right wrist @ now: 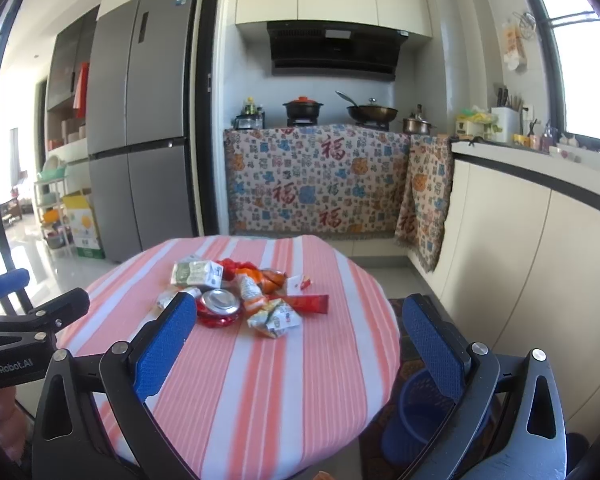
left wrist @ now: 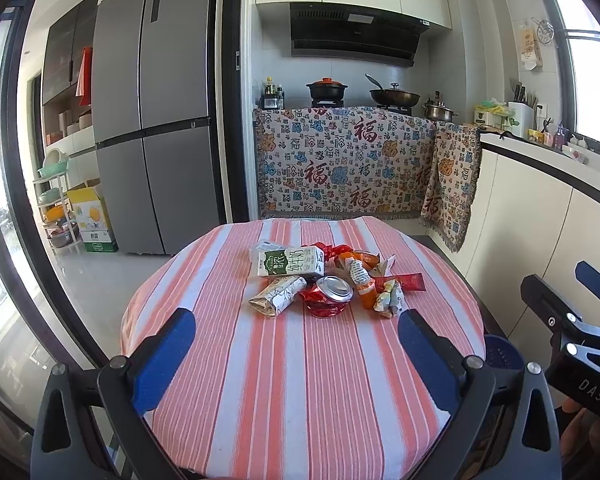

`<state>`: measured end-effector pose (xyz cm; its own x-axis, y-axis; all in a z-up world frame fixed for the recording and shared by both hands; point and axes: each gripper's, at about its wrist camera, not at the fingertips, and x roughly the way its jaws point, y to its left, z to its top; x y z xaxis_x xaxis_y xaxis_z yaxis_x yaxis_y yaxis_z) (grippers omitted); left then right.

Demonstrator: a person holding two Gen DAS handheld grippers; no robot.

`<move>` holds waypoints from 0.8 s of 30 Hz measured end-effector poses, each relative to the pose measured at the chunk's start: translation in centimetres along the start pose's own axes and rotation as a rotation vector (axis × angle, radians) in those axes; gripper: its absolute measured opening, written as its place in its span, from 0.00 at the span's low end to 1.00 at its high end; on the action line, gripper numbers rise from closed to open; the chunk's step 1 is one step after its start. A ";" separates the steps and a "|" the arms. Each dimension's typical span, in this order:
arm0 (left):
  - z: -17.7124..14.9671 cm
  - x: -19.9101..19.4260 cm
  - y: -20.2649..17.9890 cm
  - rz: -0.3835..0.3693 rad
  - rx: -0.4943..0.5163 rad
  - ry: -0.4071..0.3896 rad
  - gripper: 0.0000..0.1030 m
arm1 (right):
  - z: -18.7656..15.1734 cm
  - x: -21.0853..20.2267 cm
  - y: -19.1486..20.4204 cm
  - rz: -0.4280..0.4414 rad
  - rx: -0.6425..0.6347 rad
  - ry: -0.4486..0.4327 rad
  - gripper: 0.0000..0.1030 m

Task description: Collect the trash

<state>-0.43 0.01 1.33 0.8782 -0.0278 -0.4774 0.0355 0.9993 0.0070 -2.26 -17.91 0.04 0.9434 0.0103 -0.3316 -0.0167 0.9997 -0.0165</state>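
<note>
A heap of trash lies mid-table on the striped cloth (left wrist: 284, 380): a green-and-white milk carton (left wrist: 290, 262), a crushed red can (left wrist: 329, 295), a folded paper wrapper (left wrist: 278, 295), a small orange bottle (left wrist: 363, 286) and a red sachet (left wrist: 406, 281). My left gripper (left wrist: 296, 330) hovers open over the near side of the table, short of the heap, with nothing between its fingers. My right gripper (right wrist: 300, 322) is open too, lower right of the heap; the can (right wrist: 219, 307) sits just beyond its left fingertip (right wrist: 180, 312). A blue bin (right wrist: 424, 412) stands on the floor right of the table.
The round table (right wrist: 260, 400) fills the near space. Behind it are a grey fridge (left wrist: 152, 120), a cloth-draped stove counter (left wrist: 340, 164) with pots, and a white counter (right wrist: 540, 208) along the right. Cardboard boxes (left wrist: 92, 220) and a rack stand at the left.
</note>
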 end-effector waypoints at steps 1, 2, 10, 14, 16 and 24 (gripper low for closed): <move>0.1 0.0 0.0 0.000 0.000 0.000 1.00 | 0.1 0.0 0.0 0.000 0.000 0.000 1.00; -0.2 0.1 0.1 0.000 -0.001 -0.001 1.00 | 0.1 -0.1 0.0 -0.001 -0.001 0.001 1.00; -0.1 0.1 0.4 0.003 -0.009 -0.006 1.00 | 0.0 -0.1 -0.2 -0.004 0.001 0.004 1.00; 0.1 0.4 0.5 0.003 -0.011 -0.004 1.00 | 0.0 -0.1 -0.2 -0.005 0.000 0.004 1.00; -0.3 0.2 0.5 0.002 -0.010 -0.007 1.00 | -0.1 -0.1 -0.2 -0.007 0.001 0.005 1.00; -0.4 0.0 0.6 0.001 -0.010 -0.016 1.00 | -0.1 -0.2 -0.4 -0.011 0.005 0.002 1.00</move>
<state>-0.58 0.62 0.97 0.8860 -0.0271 -0.4629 0.0298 0.9996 -0.0015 -2.52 -18.34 0.05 0.9429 -0.0009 -0.3330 -0.0046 0.9999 -0.0157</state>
